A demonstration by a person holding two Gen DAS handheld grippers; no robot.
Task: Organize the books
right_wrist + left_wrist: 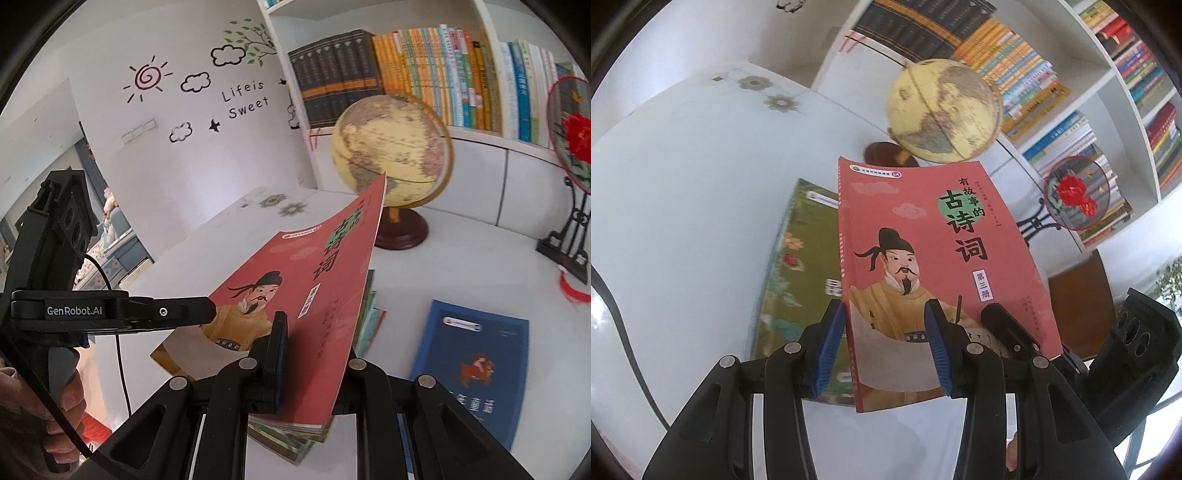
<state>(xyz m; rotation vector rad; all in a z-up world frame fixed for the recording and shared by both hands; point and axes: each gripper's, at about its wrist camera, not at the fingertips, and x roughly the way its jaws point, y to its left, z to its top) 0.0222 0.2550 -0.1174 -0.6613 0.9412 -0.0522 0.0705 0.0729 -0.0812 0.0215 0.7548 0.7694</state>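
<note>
red book [934, 266]: paperback with a cartoon figure in a yellow robe on its cover, held tilted above the white table [683, 221], clear of the surface; also seen from the right wrist view [295, 295]
right gripper [314, 354]: pinching the red book near its lower edge; one finger lies on the cover, the other is hidden behind the book
left gripper [884, 350]: jaws partly spread, blue pads [831, 343] to either side of the red book's spine edge; whether the pads press on the book cannot be told
green book [798, 280]: lies flat on the table under and to the left of the red book, on top of a small stack in the right wrist view [291, 435]
blue book [476, 365]: lies flat on the table, to the right of the stack, apart from it
globe [391, 147]: yellowish, on a dark round base, standing on the table behind the red book
bookshelf [417, 74]: white, behind the globe, rows of upright books
round fan ornament [1075, 192]: red flower on it, on a black stand, at the right of the table
person's hand [62, 402]: grips the left gripper's handle, at the lower left of the right wrist view
</note>
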